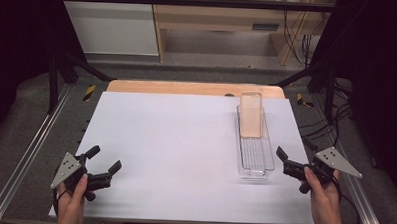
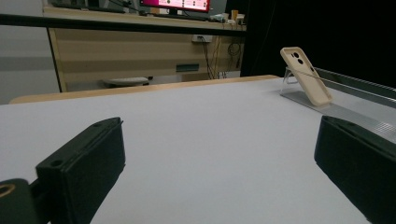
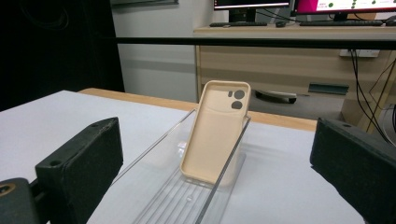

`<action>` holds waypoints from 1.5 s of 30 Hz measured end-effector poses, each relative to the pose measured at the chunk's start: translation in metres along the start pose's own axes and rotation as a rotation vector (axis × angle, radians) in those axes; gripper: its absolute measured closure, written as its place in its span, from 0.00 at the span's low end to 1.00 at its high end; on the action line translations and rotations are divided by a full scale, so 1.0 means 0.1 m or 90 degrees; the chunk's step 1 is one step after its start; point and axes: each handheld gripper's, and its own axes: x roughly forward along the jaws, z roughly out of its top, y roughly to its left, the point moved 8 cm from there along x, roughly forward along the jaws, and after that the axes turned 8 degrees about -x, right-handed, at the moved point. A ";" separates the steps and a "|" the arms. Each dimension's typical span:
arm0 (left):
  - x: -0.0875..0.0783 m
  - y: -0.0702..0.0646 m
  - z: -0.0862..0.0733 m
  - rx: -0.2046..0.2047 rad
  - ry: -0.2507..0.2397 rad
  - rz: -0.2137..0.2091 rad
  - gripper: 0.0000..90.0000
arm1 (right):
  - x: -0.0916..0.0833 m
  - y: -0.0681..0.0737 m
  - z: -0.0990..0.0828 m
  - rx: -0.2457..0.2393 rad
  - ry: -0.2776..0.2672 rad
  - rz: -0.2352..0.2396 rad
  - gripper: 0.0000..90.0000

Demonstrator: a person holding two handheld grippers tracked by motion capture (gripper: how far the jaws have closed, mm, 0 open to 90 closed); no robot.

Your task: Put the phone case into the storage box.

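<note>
While both grippers sit low at the near edge, the white table (image 1: 175,151) takes up the middle of the high view, with a bare wooden strip along its far edge; beyond it, at the top of the frame, a wooden desk (image 1: 220,17) and a white panel; dark curtains at both sides.

Clear plastic tray (image 1: 255,154) lies lengthwise in the right half of the high view, long and narrow, ribbed floor; in the right gripper view the tray (image 3: 187,186) runs from bottom centre up toward the middle of the frame.

Beige phone case (image 1: 251,115) stands in the far end of the tray, leaning back against the tray's end wall, tilted not upright; right gripper view shows its hollow inner side (image 3: 215,133) with camera cutouts at its upper right; left gripper view shows its back (image 2: 306,75) at upper right of the frame, camera cutouts near the top; no brand or lettering readable on the case.

Left gripper (image 1: 103,163) at lower left of the high view, held in a hand (image 1: 72,202), jaws spread wide, nothing between them, well apart from the tray; right gripper (image 1: 284,162) at lower right, held in a hand (image 1: 323,204), jaws spread apart, empty, just beside the near right end of the tray, pointing left.

Monitors at the top of both gripper views show pink screens; text too small to read.
</note>
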 end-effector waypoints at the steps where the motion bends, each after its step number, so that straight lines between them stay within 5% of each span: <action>1: -0.01 0.00 0.00 0.002 0.002 0.001 0.02 | 0.00 0.01 -0.02 0.000 0.001 0.000 0.03; 45: 0.02 -0.03 -0.05 0.015 0.010 -0.007 0.02 | -0.08 0.26 -0.32 0.002 -0.025 0.017 0.03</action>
